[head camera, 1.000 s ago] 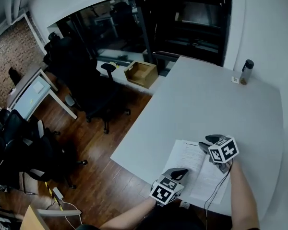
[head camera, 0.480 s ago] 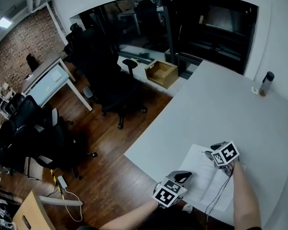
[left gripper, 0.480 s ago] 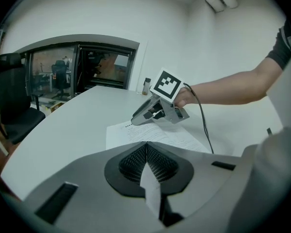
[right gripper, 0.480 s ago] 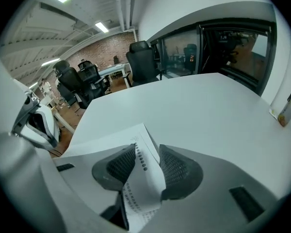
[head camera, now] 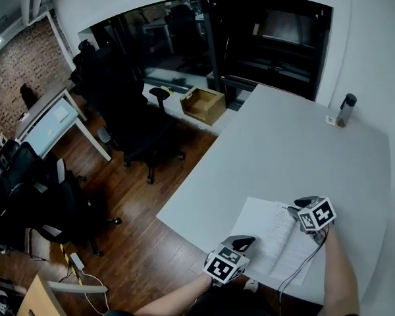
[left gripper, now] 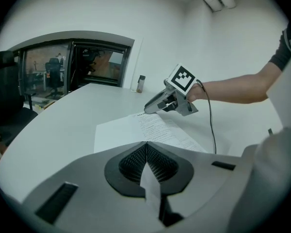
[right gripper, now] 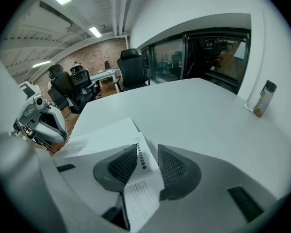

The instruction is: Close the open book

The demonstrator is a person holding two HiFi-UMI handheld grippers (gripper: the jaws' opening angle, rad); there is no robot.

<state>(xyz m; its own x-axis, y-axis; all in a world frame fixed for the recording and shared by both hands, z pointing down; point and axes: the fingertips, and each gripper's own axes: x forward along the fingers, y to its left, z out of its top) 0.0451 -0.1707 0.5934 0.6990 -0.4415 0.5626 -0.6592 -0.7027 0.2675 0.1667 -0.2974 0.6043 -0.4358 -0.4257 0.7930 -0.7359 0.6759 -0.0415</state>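
The open book [head camera: 268, 237] lies flat with white printed pages near the table's front edge. My left gripper [head camera: 245, 241] is at its near left corner. In the left gripper view it [left gripper: 146, 142] is shut on a strip of page [left gripper: 150, 191]. My right gripper [head camera: 297, 205] is over the book's far right part. In the right gripper view its jaws [right gripper: 146, 147] stand apart with a lifted printed page [right gripper: 141, 183] between them; they have just been closing. The flat left page [right gripper: 99, 137] lies beyond them.
The grey table [head camera: 303, 150] stretches away behind the book. A dark bottle [head camera: 343, 110] stands at its far right corner. Beyond the table's left edge are the wooden floor, black office chairs [head camera: 128, 120] and an open cardboard box [head camera: 206, 104].
The right gripper has sunk a little toward the book's right page. The left gripper has stayed at the near left corner. The head view has shifted.
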